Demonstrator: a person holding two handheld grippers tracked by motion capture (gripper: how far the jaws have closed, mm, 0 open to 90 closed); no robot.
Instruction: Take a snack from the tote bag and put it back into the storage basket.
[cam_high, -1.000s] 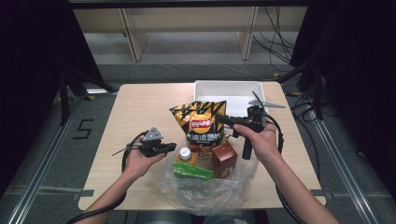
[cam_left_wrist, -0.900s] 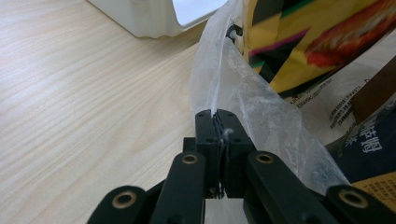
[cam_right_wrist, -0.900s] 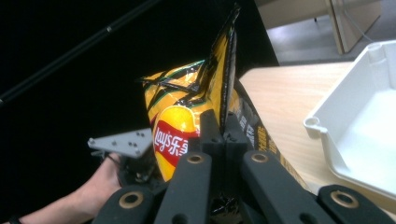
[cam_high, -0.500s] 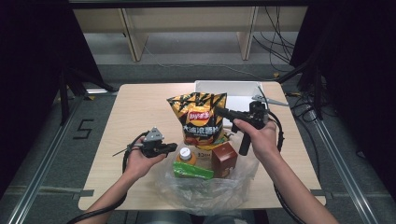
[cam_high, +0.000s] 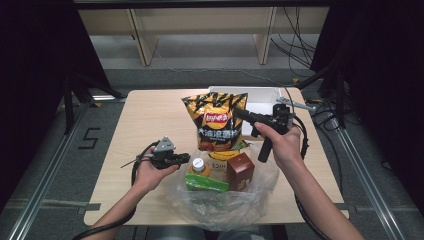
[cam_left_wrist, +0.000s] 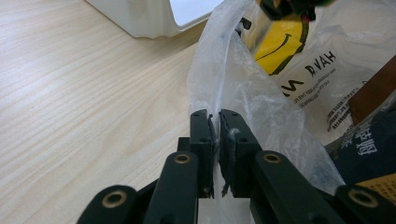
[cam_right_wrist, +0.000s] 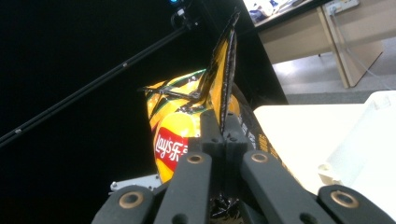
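My right gripper is shut on the top seam of a yellow and black bag of chips, which hangs above the clear plastic bag. In the right gripper view the seam stands up from between the closed jaws. At the plastic bag's left rim is my left gripper. Its jaws have just been opening: a narrow gap shows, with the bag's thin film still between them.
Inside the plastic bag are a bottle, a green pack, a brown carton and a yellow pack. A white bin stands at the table's far edge behind the chips. Bare wood lies to the left.
The right gripper has lifted the chips bag higher and a little farther from the plastic bag. The left hand has stayed at the bag's rim.
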